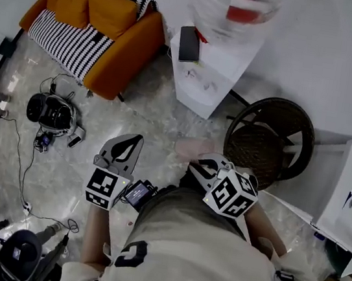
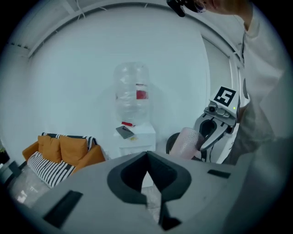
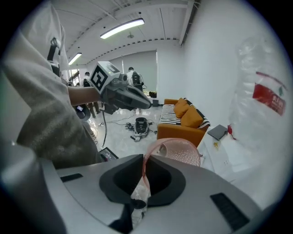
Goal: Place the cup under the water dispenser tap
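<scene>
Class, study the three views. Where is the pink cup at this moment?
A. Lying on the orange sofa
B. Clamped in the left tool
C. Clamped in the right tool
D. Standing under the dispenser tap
C: in the right gripper view, the wall of the pink cup is pinched between the jaws of the right tool, while the jaws of the left tool meet on nothing.

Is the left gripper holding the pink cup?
No, the right gripper pinches the pink cup by its rim; the left gripper is shut on nothing.
</scene>
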`<action>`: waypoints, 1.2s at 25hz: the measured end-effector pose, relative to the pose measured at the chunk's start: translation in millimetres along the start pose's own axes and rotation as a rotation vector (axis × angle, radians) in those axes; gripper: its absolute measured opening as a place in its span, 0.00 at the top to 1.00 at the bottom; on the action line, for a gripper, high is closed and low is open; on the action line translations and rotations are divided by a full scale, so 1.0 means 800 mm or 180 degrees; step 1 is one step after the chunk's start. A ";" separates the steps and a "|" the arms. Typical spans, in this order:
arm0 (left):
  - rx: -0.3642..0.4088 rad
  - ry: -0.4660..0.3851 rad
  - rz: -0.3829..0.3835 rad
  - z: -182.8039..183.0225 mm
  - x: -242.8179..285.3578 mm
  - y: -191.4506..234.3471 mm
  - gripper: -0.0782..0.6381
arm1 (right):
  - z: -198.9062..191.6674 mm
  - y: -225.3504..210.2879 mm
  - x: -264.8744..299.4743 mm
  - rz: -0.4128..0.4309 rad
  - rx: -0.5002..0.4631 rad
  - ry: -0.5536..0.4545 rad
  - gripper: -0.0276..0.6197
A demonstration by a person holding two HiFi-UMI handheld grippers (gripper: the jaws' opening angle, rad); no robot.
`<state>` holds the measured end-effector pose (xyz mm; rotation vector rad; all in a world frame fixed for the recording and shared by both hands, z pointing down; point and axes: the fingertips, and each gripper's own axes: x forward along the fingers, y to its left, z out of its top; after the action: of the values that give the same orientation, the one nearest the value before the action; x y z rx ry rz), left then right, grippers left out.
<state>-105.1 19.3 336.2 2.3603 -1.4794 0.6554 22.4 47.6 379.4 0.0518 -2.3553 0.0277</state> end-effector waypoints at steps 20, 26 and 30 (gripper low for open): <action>0.0341 0.0135 -0.0202 0.037 0.130 0.136 0.81 | 0.012 -0.149 0.080 -0.0165 -0.0184 0.0592 0.90; 0.0750 0.0277 -0.0343 0.020 0.168 0.207 0.81 | 0.032 -0.171 0.123 -0.0314 0.0019 0.0856 0.90; 0.0849 0.0325 -0.0478 0.005 0.172 0.251 0.81 | 0.037 -0.180 0.160 -0.0358 0.0130 0.1025 0.90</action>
<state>-233.7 -177.0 402.5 2.5585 -1.2230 0.9703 -82.2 -101.4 449.7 0.1861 -2.0268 0.0271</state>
